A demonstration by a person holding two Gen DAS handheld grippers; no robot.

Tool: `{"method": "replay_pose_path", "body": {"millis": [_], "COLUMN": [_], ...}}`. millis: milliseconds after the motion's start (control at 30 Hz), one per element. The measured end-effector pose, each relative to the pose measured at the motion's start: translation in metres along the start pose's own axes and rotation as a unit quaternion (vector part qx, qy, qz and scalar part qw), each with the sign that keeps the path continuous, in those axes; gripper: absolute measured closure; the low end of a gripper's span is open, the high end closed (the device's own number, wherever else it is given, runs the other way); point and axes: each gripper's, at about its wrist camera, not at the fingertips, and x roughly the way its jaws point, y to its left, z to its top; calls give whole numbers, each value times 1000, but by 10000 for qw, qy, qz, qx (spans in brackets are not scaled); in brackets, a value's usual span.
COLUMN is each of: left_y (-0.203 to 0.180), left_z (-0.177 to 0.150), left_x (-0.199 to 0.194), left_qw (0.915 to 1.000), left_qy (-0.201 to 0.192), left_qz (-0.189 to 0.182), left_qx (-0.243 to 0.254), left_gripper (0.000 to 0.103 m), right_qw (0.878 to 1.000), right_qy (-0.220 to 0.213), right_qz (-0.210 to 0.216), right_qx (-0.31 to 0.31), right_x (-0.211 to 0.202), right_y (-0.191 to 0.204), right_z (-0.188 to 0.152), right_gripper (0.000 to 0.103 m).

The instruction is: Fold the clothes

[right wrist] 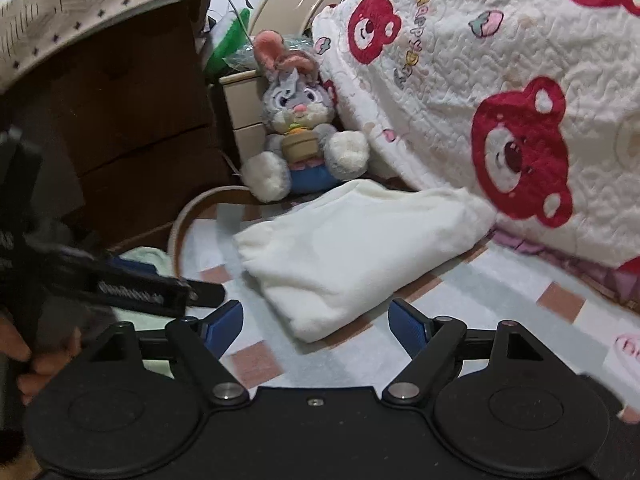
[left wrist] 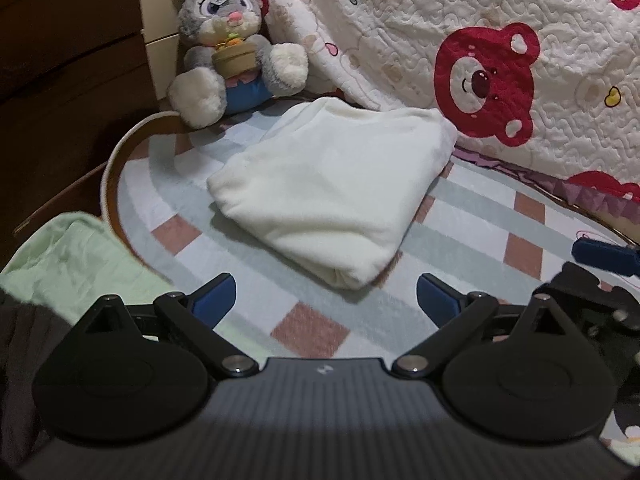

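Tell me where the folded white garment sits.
In both wrist views, the white garment lies mid-frame on the checked sheet, between the plush rabbit and bear quilt.

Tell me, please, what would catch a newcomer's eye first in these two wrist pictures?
Most likely the quilt with its big red bear faces, heaped along the right side of the bed. Next, the cream garment lying folded in the middle of the checked sheet, apart from both open tongs. Behind it a grey plush rabbit sits against the quilt's left edge.

My left tongs [left wrist: 326,298] and right tongs [right wrist: 316,322] are showing matte black linkages, silver pivot screws, blue ribbed pads [right wrist: 408,326].
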Motion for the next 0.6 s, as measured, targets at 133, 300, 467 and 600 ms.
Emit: {"method": "replay_pose_path", "body": {"millis": [133, 300, 467, 600], "left_y": [-5, -13, -24, -36], "left_z": [-10, -21, -30, -36], "left_x": [-22, -46, -62, -73], "left_qw": [9999, 9999, 9995, 9989], "left_qy": [-38, 9, 236, 222], "left_qz": [158, 107, 10, 165], "left_qx": [12, 66, 208, 375], "left_gripper": [4, 1, 0, 0], "right_qw": [9999, 9996, 9991, 9986], "right_qy": [-100, -136, -16, -17], "right_qz": [-65, -227, -393, -464], "right_qx": [25, -73, -164, -252], "right_x": [-23, -43, -57, -69], "right_y": [6, 14, 20, 25], "right_z": [1, -1, -7, -13], "right_gripper": [16, 15, 15, 15]}}
